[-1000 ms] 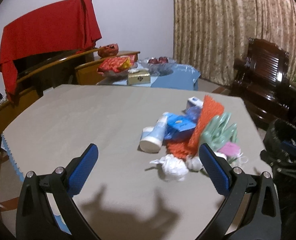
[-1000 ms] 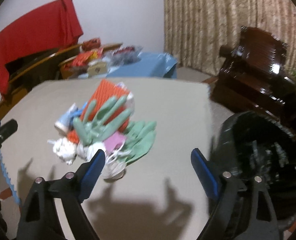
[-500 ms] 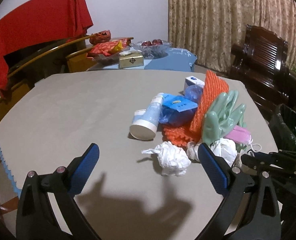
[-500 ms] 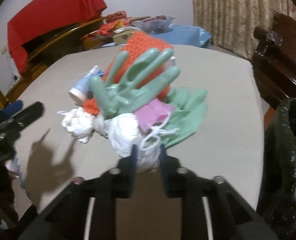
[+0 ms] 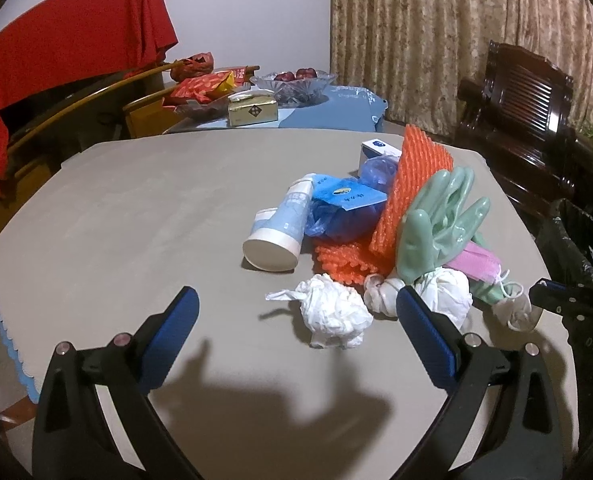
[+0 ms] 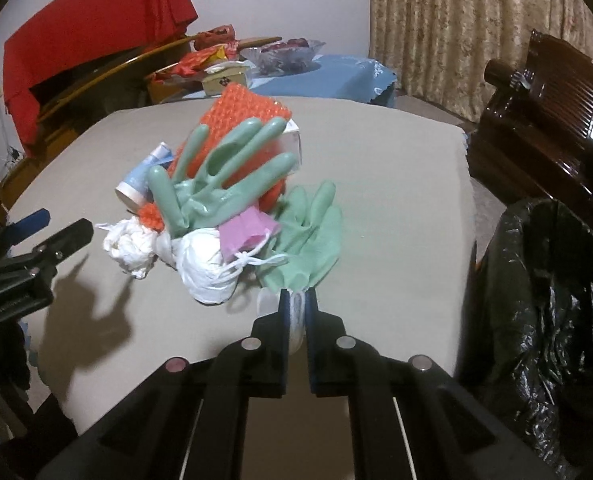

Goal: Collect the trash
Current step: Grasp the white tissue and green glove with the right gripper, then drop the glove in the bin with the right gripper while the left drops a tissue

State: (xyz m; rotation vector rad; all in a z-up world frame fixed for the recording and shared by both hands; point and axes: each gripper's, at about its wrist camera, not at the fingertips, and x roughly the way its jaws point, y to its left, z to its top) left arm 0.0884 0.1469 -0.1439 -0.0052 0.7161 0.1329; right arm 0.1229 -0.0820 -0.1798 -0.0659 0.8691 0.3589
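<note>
Right gripper (image 6: 297, 304): fingers pinched narrow on a white mask, which shows as a thin strip between the blue pads at the pile's near edge; the jaws have just closed on it.
Why there: the mask lies loose at the pile's edge toward the bin bag (image 6: 552, 280), so it is likely the easiest first pick.
Left gripper (image 5: 296, 320): fingers wide and empty, hanging over the bench (image 5: 136, 200) with a white wad (image 5: 332, 312) between them and untouched, probably lined up as its own pick.
Trash: one heap toward the right edge of the bench.
Count: two green gloves (image 6: 224, 184), one upright against the orange mesh (image 5: 412, 184) and one flat; three white wads; one pink mask (image 5: 476, 260); one white bottle (image 5: 280, 232) on its side; one blue bag (image 5: 340, 208); one small box (image 5: 376, 148).
Bin bag: black, open, off the right edge of the bench.
</note>
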